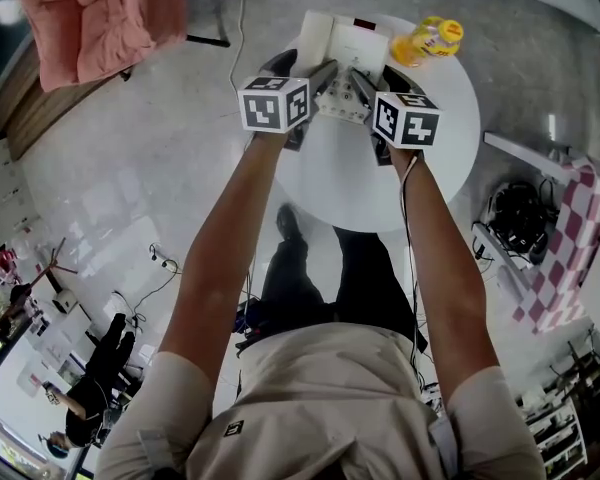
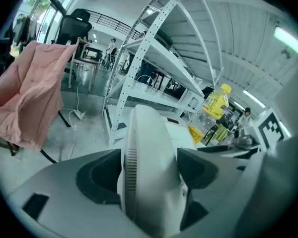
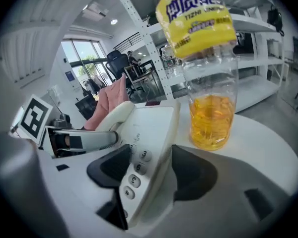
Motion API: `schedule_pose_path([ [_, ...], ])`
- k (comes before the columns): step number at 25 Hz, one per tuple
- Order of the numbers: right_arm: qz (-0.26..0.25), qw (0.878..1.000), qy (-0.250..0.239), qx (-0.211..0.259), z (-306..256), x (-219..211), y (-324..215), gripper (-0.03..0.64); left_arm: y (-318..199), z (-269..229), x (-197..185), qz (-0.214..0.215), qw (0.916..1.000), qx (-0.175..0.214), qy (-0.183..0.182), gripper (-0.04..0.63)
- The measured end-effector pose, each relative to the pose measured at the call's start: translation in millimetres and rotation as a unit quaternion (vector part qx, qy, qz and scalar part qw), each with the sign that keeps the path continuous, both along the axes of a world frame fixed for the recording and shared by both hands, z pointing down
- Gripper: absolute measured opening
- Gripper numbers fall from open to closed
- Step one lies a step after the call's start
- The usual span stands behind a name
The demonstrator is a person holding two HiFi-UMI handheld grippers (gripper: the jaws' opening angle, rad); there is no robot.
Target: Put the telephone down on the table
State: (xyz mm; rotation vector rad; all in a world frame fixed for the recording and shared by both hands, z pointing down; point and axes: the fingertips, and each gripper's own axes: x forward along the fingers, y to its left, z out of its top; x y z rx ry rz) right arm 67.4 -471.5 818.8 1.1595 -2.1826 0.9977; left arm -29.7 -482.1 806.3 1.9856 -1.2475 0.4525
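The round white counter carries everything here. The telephone is over its far side, a white desk set of hard, glossy plastic, near a drink bottle with a yellow label. The set is tilted between the two grippers, and I cannot tell whether its underside already touches the counter.

The left gripper is clamped on the telephone's left flank, where the handset lies along the base. The right gripper pinches the right edge of the base, with one pad on the keypad (a 3, a 6 and a hash key show) and the other under the shell.

I judge the set light and stiff but slick. The handset probably rests loose, so a steep tilt could tip it off. The base's two side edges look the safest hold, kept level on the way down.
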Motion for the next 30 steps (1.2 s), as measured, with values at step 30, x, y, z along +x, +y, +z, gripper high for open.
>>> schedule_pose_path([
  [30, 0.039, 0.993, 0.105, 0.03, -73, 38, 32, 0.267, 61, -167, -14, 0.051, 0.9905, 0.118, -0.049, 0.353],
])
